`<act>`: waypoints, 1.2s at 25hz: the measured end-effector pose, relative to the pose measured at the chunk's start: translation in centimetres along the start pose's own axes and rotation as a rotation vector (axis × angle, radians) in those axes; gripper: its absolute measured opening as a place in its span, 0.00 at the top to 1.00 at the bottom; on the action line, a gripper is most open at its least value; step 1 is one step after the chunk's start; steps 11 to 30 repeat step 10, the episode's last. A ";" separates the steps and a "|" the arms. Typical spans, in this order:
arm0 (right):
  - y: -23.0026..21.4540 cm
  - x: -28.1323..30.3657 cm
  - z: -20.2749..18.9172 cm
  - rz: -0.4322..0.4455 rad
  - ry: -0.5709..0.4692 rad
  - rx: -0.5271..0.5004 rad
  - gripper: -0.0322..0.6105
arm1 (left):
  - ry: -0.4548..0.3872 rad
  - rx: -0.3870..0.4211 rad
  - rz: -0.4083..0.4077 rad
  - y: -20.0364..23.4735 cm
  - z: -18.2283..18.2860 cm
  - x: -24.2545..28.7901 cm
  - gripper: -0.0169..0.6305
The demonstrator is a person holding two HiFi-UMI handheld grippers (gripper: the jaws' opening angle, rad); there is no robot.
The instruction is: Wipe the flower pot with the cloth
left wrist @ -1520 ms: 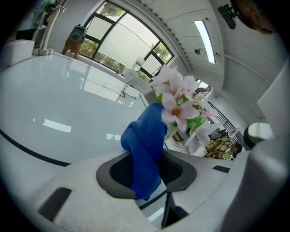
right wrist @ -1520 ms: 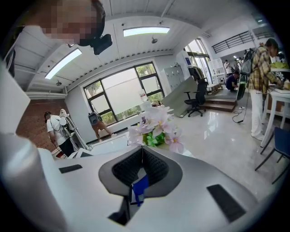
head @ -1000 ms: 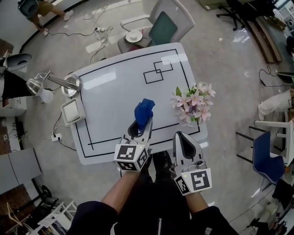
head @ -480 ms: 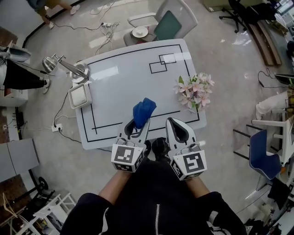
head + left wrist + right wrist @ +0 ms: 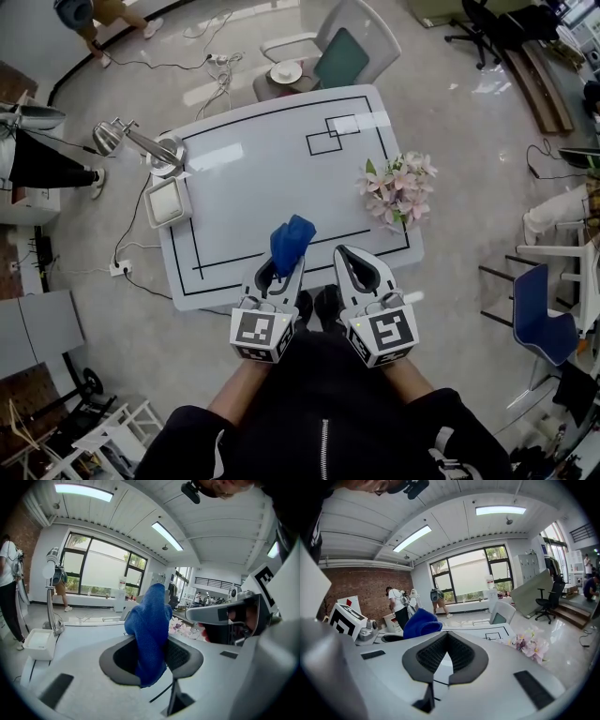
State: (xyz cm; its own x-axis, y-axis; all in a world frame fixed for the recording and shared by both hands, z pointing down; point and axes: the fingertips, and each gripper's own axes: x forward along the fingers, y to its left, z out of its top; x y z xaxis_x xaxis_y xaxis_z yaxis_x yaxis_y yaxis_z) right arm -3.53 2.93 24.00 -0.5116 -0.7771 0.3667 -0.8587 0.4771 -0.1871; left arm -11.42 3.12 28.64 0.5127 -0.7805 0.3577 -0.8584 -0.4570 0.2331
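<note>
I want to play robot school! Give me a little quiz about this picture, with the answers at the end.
1. Which claw holds the blue cloth? A: the left claw. B: the right claw. C: neither.
2. True or false: the pink flowers are pinched between the right claw's jaws.
3. Fill in the gap: in the head view, the pink flowers stand near the ___ edge of the white table.

Key
1. A. The cloth sticks up from between the left claw's jaws.
2. False. The right claw's jaws are shut with nothing between them, and the flowers stand apart on the table.
3. right
</note>
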 end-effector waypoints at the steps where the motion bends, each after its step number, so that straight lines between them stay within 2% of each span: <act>1: -0.1 0.1 0.0 -0.003 -0.001 0.001 0.94 | -0.001 0.001 0.000 0.0 0.0 0.0 0.76; 30: 0.2 -0.1 0.7 0.012 -0.010 -0.014 0.94 | -0.010 -0.008 -0.002 -0.3 0.8 0.1 0.76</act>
